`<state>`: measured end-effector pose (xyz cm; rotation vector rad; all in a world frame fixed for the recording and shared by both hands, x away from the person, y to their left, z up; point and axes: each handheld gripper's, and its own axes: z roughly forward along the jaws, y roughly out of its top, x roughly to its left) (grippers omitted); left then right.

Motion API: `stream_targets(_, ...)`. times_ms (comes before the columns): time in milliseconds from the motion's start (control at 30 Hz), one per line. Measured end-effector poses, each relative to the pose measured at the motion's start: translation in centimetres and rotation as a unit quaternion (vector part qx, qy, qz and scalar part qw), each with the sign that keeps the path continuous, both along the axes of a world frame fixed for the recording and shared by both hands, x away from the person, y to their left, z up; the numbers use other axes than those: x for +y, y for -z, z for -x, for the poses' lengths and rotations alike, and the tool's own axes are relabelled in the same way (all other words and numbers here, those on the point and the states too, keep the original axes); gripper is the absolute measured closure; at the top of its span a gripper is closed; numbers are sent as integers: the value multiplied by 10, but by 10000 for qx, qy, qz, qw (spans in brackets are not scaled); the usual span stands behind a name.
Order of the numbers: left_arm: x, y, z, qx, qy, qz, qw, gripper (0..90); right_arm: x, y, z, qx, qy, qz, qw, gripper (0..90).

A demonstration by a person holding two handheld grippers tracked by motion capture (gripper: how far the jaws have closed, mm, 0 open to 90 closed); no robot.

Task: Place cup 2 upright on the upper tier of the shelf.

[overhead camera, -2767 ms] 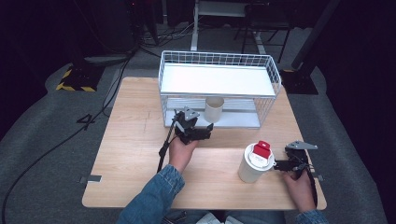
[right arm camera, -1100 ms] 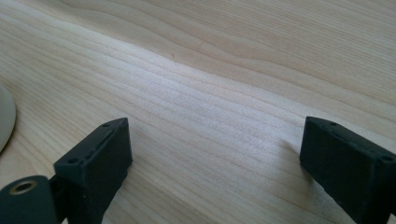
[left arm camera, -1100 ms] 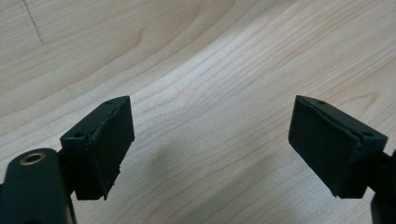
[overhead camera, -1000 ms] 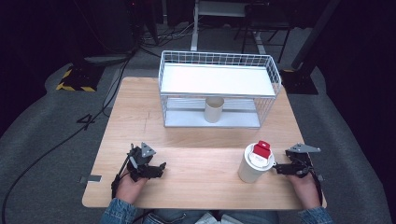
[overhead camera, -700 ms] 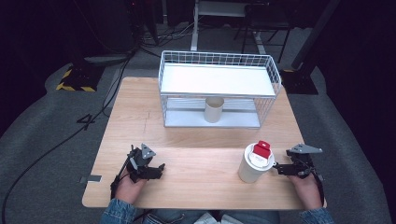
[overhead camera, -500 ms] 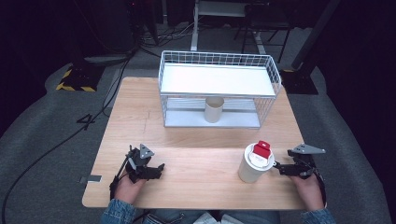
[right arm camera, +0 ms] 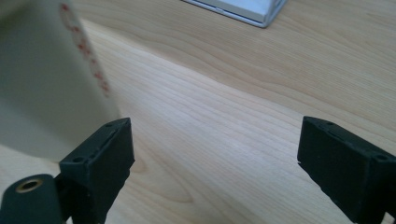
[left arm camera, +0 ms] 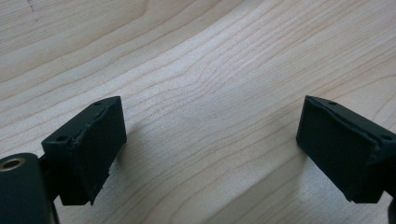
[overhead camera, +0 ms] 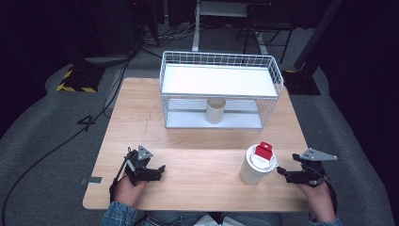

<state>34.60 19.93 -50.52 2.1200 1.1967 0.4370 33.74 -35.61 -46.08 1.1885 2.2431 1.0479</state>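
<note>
In the right tool view we see the white cup [right arm camera: 51,79] blurred, cut off at top & left edge; its red lettering unreadable. Rack [right arm camera: 243,9] beyond it: corner only.

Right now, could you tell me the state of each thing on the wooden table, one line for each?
White paper cup with red-tabbed lid: upright, lid on, not held.
Small beige paper cup: upright, open top, on lower shelf of rack.
White wire rack: standing, top shelf bare.
Left tongs: open, just been opening, nothing between.
Right tongs: open, beside lidded cup.
</note>
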Motion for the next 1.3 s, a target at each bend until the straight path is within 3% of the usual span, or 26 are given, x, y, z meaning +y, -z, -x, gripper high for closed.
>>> stream_targets(233,0,0,0,-2,0,-2,10000,90,12,-15,19,55,-336,-296,9990,75)
stream_targets(367,0,0,0,0,-2,1,10000,90,25,-21,29,36,-648,-181,9977,69)
stream_targets(533,0,0,0,0,-5,10,10000,90,35,-24,33,26,-868,-222,9960,45)
stream_targets(867,0,0,0,0,0,2,10000,90,56,-8,28,53,-1197,-339,9922,24)
stream_targets(1033,0,0,0,0,-4,1,10000,90,65,0,25,-190,-1122,-505,9922,24)
stream_targets(1300,0,0,1,-2,-17,8,10000,90,75,12,19,-359,-1145,-776,9897,19)
